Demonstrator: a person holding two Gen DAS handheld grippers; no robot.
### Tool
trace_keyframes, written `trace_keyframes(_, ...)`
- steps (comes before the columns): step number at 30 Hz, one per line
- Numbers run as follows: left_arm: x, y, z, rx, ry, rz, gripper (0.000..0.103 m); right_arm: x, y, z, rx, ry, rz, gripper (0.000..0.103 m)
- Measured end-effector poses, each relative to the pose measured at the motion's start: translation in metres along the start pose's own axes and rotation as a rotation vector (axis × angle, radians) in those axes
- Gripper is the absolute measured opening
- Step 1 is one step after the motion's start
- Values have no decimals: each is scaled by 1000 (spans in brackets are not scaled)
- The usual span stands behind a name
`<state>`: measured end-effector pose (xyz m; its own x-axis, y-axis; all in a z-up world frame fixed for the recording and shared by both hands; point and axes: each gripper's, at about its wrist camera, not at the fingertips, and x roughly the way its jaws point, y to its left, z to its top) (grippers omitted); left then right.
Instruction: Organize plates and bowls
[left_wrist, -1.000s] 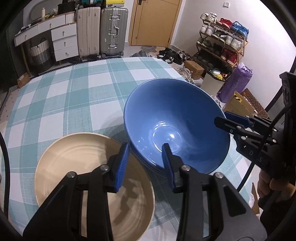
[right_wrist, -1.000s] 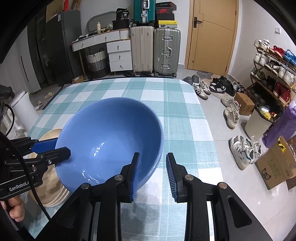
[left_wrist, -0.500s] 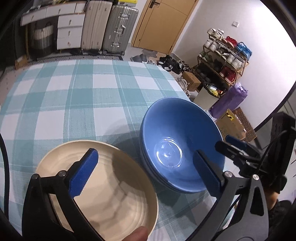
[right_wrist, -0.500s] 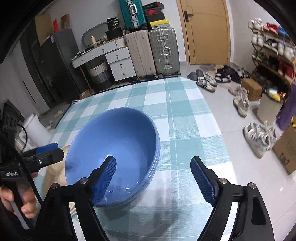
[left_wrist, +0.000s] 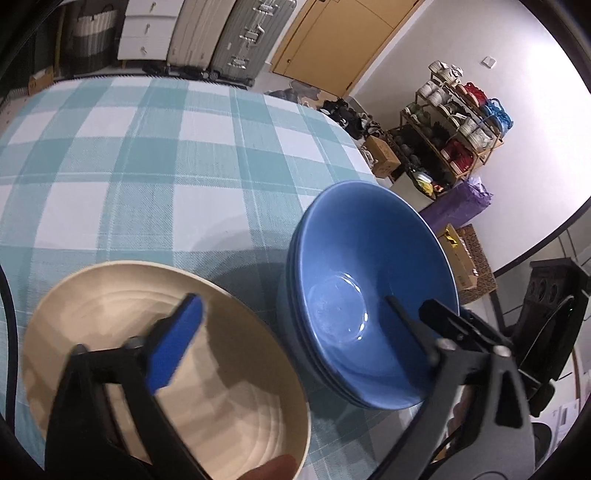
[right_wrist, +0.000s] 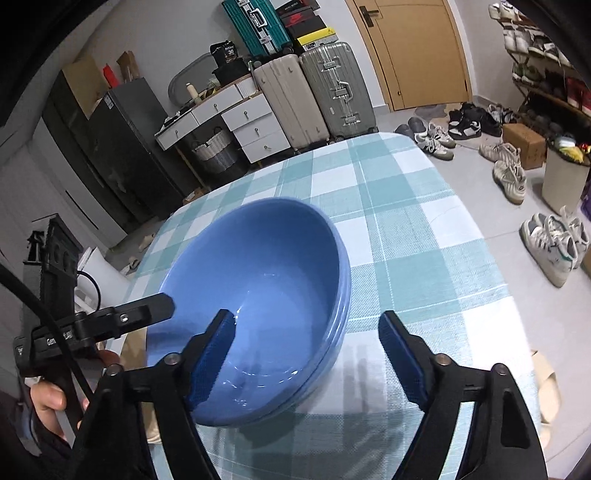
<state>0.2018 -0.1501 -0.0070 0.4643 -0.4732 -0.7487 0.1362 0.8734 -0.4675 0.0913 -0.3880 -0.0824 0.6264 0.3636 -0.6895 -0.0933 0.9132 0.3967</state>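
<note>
A stack of blue bowls (left_wrist: 369, 266) stands on the checked tablecloth (left_wrist: 147, 166) near the table's right edge, with a wide beige bowl (left_wrist: 110, 321) just left of it. My left gripper (left_wrist: 291, 328) is open with its jaws closing. Its blue pad hangs over the beige bowl and its other finger over the blue bowl's hollow, touching neither. In the right wrist view the blue bowls (right_wrist: 266, 266) sit straight ahead. My right gripper (right_wrist: 308, 354) is open and closing, straddling their near rim without pressing it. The left gripper's finger (right_wrist: 147, 310) reaches to the stack's left rim.
The table's right edge (right_wrist: 491, 280) drops to a floor strewn with shoes (right_wrist: 554, 243). A shoe rack (left_wrist: 461, 122), suitcases (right_wrist: 314, 88), white drawers (right_wrist: 243, 125) and a cardboard box (left_wrist: 469, 258) stand around. A hand (right_wrist: 48, 398) holds the left gripper.
Both grippers had narrow jaws at the top blue bowl's rim; they spread wide and let it rest in the stack, then narrowed a little. Both views rolled and sank slightly.
</note>
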Motion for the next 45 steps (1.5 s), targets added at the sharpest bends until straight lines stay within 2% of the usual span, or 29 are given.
trace_keyframes(2, 6, -2, -1, 10, 16, 2, 68, 2, 0, -1, 2, 4, 2, 65)
trace_keyframes(5, 10, -9, -2, 45, 4, 28, 61, 4, 1, -2, -1, 7, -2, 51)
trace_keyframes(6, 9, -10, -2, 56, -4, 26, 50, 5, 1, -2, -3, 7, -3, 49)
trace_keyframes(11, 15, -18, -2, 77, 14, 3, 34, 1, 3, -2, -17, -7, -33, 42)
trace_keyframes(15, 18, -24, -4, 99, 4, 36, 31, -3, 4, -1, -29, -18, -47, 40)
trace_keyframes(23, 16, -26, -3, 113, 1, 47, 31, -8, 9, -3, -48, -28, -78, 40)
trace_keyframes(33, -8, -33, -6, 120, -23, 35, 31, -22, 16, -3, -58, -50, -87, 40)
trace_keyframes(45, -45, -40, -11, 114, -61, 45, 31, -45, 29, 1, -55, -58, -54, 40)
